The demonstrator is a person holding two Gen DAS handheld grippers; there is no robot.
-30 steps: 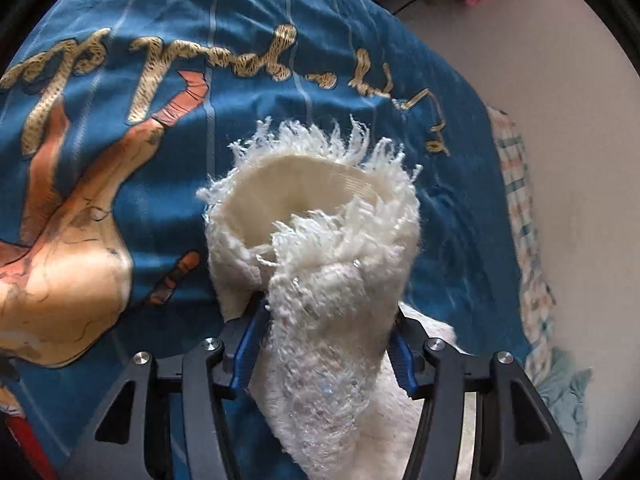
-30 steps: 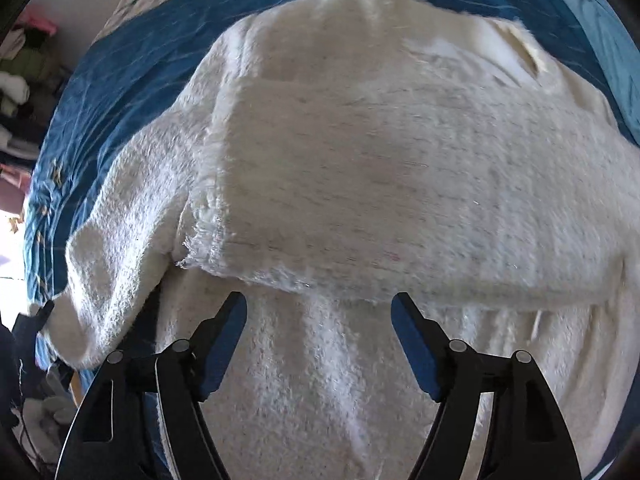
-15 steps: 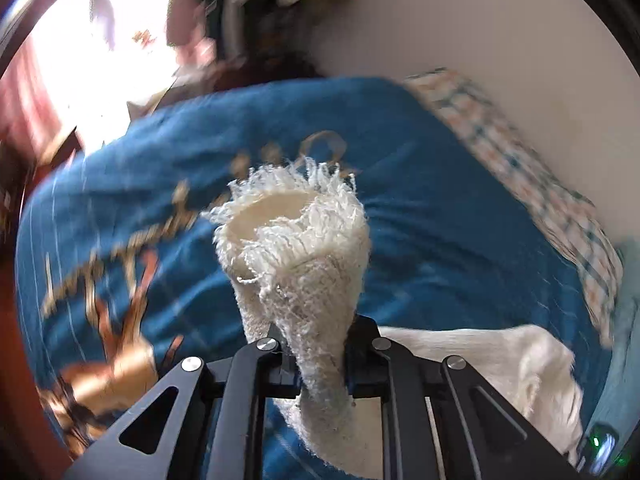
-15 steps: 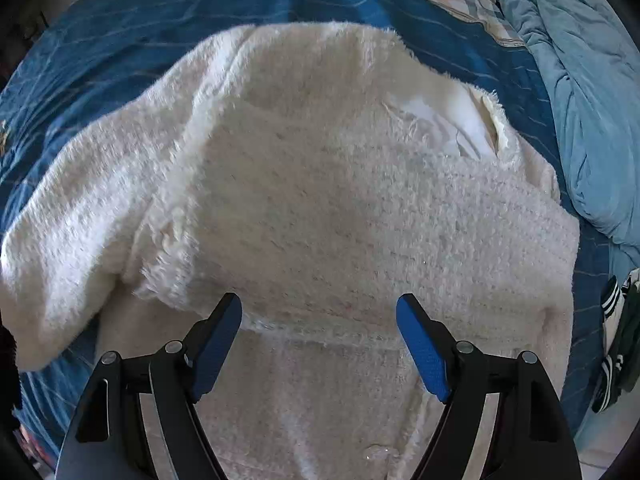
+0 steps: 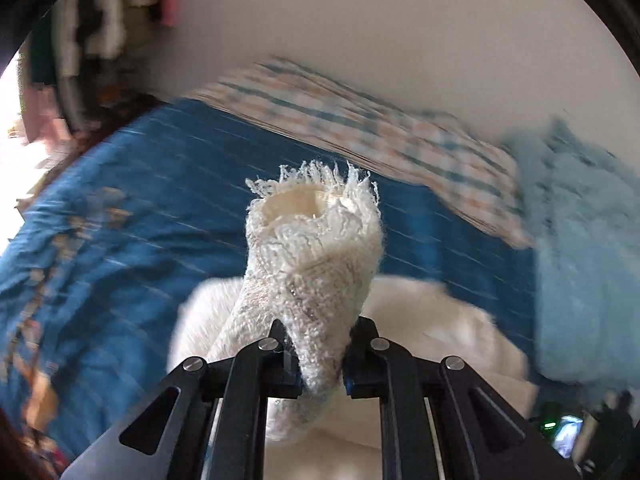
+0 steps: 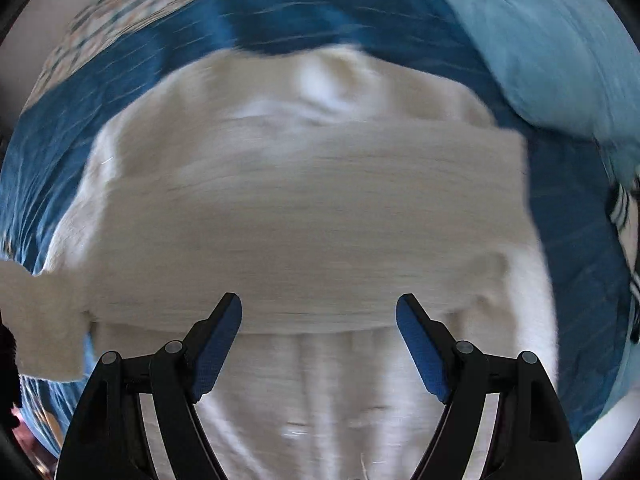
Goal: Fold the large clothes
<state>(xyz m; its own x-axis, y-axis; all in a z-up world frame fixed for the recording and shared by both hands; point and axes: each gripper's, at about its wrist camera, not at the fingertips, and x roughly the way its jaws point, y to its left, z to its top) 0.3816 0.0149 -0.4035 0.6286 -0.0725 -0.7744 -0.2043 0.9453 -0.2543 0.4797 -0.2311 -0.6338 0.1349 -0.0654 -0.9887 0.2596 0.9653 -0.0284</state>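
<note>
A fluffy cream sweater lies on a blue bedspread, one sleeve folded across its body. My left gripper is shut on the other sleeve and holds it up, the frayed open cuff pointing away from me above the sweater body. That sleeve end shows at the left edge of the right wrist view. My right gripper is open and empty, hovering just above the sweater's lower part. Both views are motion-blurred.
A light blue quilt is bunched at the right of the bed, also in the left wrist view. A checked sheet runs along the white wall. Hanging clothes are at far left.
My left gripper closed on the sleeve, lifted it and swung right toward the sweater body. My right gripper stayed open and shifted right over the sweater.
</note>
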